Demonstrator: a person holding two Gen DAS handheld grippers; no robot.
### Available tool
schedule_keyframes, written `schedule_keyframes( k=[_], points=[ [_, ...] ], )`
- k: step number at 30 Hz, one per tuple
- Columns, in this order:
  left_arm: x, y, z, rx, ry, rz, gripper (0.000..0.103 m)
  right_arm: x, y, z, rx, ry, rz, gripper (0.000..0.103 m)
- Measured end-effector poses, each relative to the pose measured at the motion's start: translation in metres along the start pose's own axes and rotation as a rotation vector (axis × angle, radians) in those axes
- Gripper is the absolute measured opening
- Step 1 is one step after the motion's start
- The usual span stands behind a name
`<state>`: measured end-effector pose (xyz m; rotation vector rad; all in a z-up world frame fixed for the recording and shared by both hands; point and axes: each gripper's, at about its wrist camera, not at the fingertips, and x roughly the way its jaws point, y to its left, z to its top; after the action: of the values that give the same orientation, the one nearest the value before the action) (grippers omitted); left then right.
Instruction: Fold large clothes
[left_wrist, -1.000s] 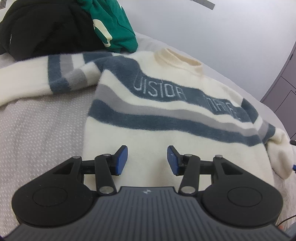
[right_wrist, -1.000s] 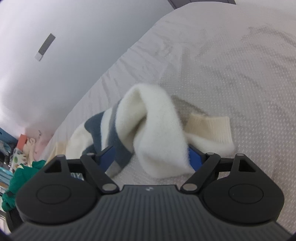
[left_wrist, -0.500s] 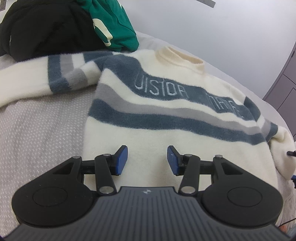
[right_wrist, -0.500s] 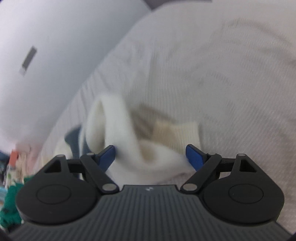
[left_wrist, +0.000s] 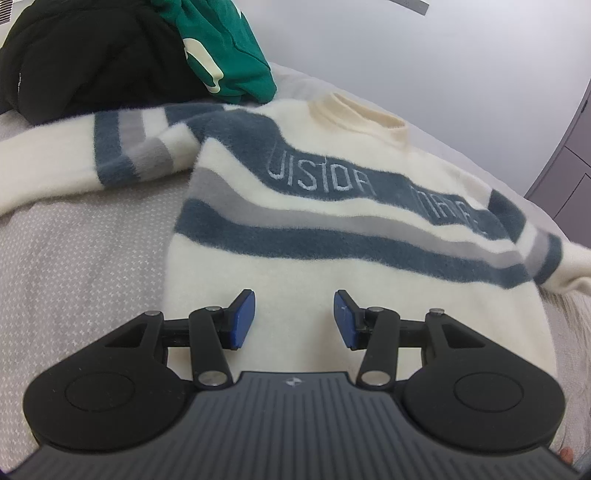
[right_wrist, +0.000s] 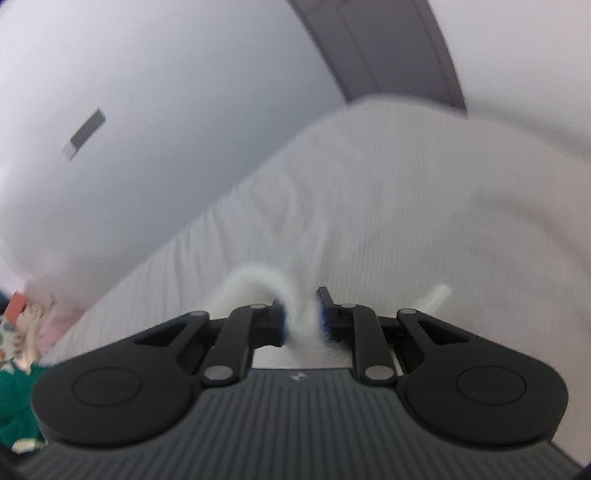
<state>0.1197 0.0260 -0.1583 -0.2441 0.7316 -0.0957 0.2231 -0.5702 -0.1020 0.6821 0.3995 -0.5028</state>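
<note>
A cream sweater (left_wrist: 332, 229) with blue and grey stripes and lettering lies flat, front up, on the grey bed. Its left sleeve (left_wrist: 74, 162) stretches out to the left. My left gripper (left_wrist: 293, 319) is open and empty, hovering over the sweater's lower hem area. In the right wrist view my right gripper (right_wrist: 301, 317) is shut on the sweater's fluffy cream right sleeve (right_wrist: 258, 284), which bunches up between the pads; the view is blurred by motion. The sleeve's end also shows at the right edge of the left wrist view (left_wrist: 576, 266).
A black garment (left_wrist: 85, 55) and a green garment (left_wrist: 225, 55) are piled at the back left of the bed. The grey bedspread (left_wrist: 81, 251) surrounds the sweater. A white wall and purple-grey cabinet (left_wrist: 569, 162) stand behind.
My right gripper has closed on the sweater's right sleeve and is moving with it; the view is now blurred. The right sleeve has stretched outwards. The left gripper has stayed open and barely moved.
</note>
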Motion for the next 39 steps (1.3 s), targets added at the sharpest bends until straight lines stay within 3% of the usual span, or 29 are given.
schedule_keyframes(
  k=[4,8,11,13,19,23,29,33,39],
  points=[
    [0.0,0.001,0.0,-0.012,-0.004,-0.001,0.053,0.04,-0.002,0.035,-0.033,0.039,-0.028,0.019],
    [0.001,0.001,0.001,-0.017,-0.006,0.005,0.053,0.078,-0.011,0.04,-0.014,0.123,-0.081,0.023],
    [0.003,0.0,0.002,-0.011,-0.006,0.01,0.053,0.085,-0.021,0.035,-0.002,0.13,-0.089,0.044],
    [0.004,-0.001,0.002,-0.01,-0.006,0.012,0.053,0.082,-0.028,0.029,0.018,0.113,-0.073,0.066],
    [0.001,0.001,0.002,-0.015,-0.012,0.01,0.053,0.033,-0.043,0.016,0.091,-0.057,0.049,0.085],
    [-0.002,0.002,0.002,-0.025,-0.019,0.015,0.053,0.017,-0.043,-0.014,0.111,0.004,0.155,0.084],
    [-0.005,0.002,0.002,-0.034,-0.026,0.024,0.053,0.05,-0.05,-0.064,0.238,0.134,0.193,0.085],
    [-0.002,0.005,0.002,-0.043,-0.025,0.03,0.053,0.075,-0.062,-0.075,0.353,0.087,0.232,0.085],
    [0.004,0.006,0.004,-0.041,-0.02,0.045,0.053,0.106,-0.087,-0.062,0.52,-0.082,0.247,0.085]
  ],
)
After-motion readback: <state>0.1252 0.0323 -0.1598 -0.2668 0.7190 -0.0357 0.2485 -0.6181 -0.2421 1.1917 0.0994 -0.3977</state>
